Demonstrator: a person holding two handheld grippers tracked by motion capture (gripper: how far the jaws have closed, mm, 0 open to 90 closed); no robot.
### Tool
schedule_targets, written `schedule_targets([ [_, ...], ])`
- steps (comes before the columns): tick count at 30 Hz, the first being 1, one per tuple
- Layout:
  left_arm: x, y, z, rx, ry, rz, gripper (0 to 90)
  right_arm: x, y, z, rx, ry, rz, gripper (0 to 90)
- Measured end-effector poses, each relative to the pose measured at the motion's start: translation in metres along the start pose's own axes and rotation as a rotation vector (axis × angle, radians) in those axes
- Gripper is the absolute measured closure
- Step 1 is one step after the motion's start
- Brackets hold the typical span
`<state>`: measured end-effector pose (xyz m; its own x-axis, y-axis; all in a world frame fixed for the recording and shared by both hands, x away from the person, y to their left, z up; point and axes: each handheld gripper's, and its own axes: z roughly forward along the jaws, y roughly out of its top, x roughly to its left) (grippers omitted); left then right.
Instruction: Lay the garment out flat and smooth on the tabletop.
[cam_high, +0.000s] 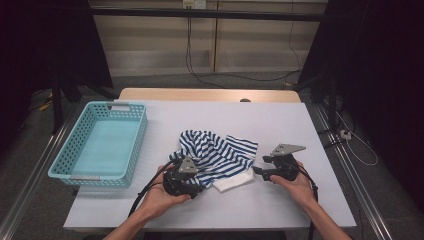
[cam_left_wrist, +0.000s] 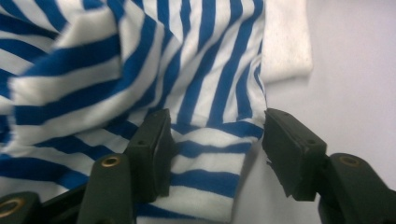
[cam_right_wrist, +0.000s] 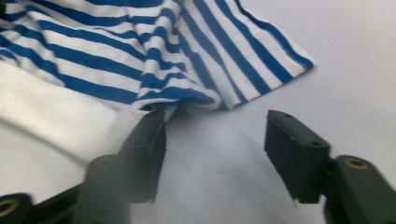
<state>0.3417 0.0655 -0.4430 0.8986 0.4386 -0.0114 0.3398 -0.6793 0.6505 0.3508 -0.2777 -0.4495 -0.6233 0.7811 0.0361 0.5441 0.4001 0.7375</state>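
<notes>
Folding looks like the step in hand; at lower centre of the high view the left claw is released, jaws astride a striped hem without pressing; the right claw is released over bare counter; the shirt lies crumpled mid-frame; next, each claw must clench an edge; the basket waits upper left.

striped cloth | blue-white, crumpled | mid-table, white hem at near edge
</notes>
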Motion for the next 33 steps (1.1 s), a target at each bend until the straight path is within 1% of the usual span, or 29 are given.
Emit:
schedule_targets([
  [1,-0.001,-0.001,0.002,-0.003,0.015,0.005,40.0,0.000,0.000,0.000,0.005,0.006,0.001,38.2],
  [2,-0.002,-0.001,0.002,-0.002,0.012,-0.008,39.8,0.000,0.001,0.000,0.008,0.013,0.000,38.1],
  [3,-0.001,-0.001,0.003,-0.011,0.007,-0.023,40.1,0.001,0.001,0.000,0.009,0.012,0.000,37.3],
  [4,-0.001,-0.001,0.002,-0.014,0.009,-0.022,44.0,0.001,0.001,0.001,0.007,0.008,-0.006,37.0],
  [6,-0.001,0.000,0.001,-0.014,0.004,0.002,59.8,0.002,0.001,0.002,0.006,0.018,-0.010,36.5],
  [7,0.000,0.000,0.001,-0.010,0.007,0.024,68.6,0.002,0.001,0.002,0.012,0.017,-0.013,35.9],
  [8,0.000,0.000,0.001,-0.012,0.010,0.013,77.2,0.001,0.001,0.003,0.011,0.018,-0.015,35.8],
  [9,0.002,0.000,0.000,-0.014,0.010,-0.003,81.9,0.001,0.001,0.002,0.014,0.018,-0.013,35.8],
  [10,0.005,0.000,-0.002,-0.028,0.014,-0.021,84.3,0.001,0.001,0.002,0.014,0.021,-0.010,35.3],
  [11,0.010,0.001,-0.005,-0.045,0.015,-0.036,84.9,0.001,0.001,0.002,0.016,0.025,-0.011,34.5],
  [12,0.014,0.001,-0.010,-0.075,0.017,-0.061,85.1,0.001,0.001,0.003,0.019,0.029,-0.015,33.3],
  [13,0.018,0.002,-0.015,-0.109,0.030,-0.075,85.2,0.002,0.001,0.004,0.022,0.032,-0.021,32.1],
  [14,0.023,0.003,-0.022,-0.125,0.029,-0.088,85.2,0.003,0.001,0.004,0.028,0.044,-0.030,30.2],
  [15,0.028,0.003,-0.028,-0.159,0.026,-0.107,85.2,0.004,0.002,0.005,0.029,0.048,-0.038,29.2],
  [17,0.035,0.002,-0.035,-0.195,0.037,-0.157,85.2,0.008,0.003,0.008,0.025,0.048,-0.062,28.6],
  [19,0.041,0.000,-0.037,-0.211,0.040,-0.179,85.1,0.012,0.005,0.010,0.026,0.047,-0.086,29.4],
  [20,0.043,-0.001,-0.036,-0.218,0.044,-0.196,85.1,0.015,0.006,0.011,0.023,0.043,-0.108,30.6],
  [21,0.045,-0.002,-0.036,-0.215,0.037,-0.211,85.1,0.017,0.007,0.012,0.018,0.050,-0.122,31.7],
  [22,0.046,-0.002,-0.035,-0.215,0.037,-0.219,85.0,0.019,0.008,0.012,0.016,0.051,-0.129,32.2],
  [24,0.048,-0.001,-0.035,-0.223,0.036,-0.211,85.0,0.023,0.010,0.012,-0.002,0.053,-0.151,34.0],
  [25,0.048,0.000,-0.036,-0.218,0.035,-0.223,85.0,0.026,0.011,0.012,-0.007,0.060,-0.157,34.7],
  [26,0.047,0.001,-0.036,-0.236,0.031,-0.245,85.0,0.028,0.012,0.013,-0.009,0.067,-0.165,35.6],
  [27,0.048,0.002,-0.037,-0.233,0.033,-0.235,85.0,0.030,0.012,0.014,-0.008,0.065,-0.175,36.0],
  [28,0.048,0.002,-0.037,-0.245,0.042,-0.248,84.9,0.032,0.012,0.015,-0.006,0.065,-0.180,36.8],
  [29,0.050,0.001,-0.037,-0.246,0.046,-0.233,84.9,0.034,0.012,0.016,0.004,0.067,-0.185,37.9],
  [30,0.051,0.001,-0.037,-0.243,0.050,-0.239,84.9,0.035,0.012,0.018,0.017,0.067,-0.192,38.4],
  [31,0.052,0.000,-0.036,-0.243,0.051,-0.253,84.9,0.036,0.012,0.019,0.023,0.065,-0.200,39.3],
  [32,0.054,0.000,-0.036,-0.244,0.059,-0.245,84.8,0.036,0.012,0.019,0.026,0.063,-0.204,40.5],
  [33,0.055,-0.001,-0.036,-0.242,0.059,-0.267,84.8,0.037,0.012,0.019,0.034,0.054,-0.210,41.3],
])
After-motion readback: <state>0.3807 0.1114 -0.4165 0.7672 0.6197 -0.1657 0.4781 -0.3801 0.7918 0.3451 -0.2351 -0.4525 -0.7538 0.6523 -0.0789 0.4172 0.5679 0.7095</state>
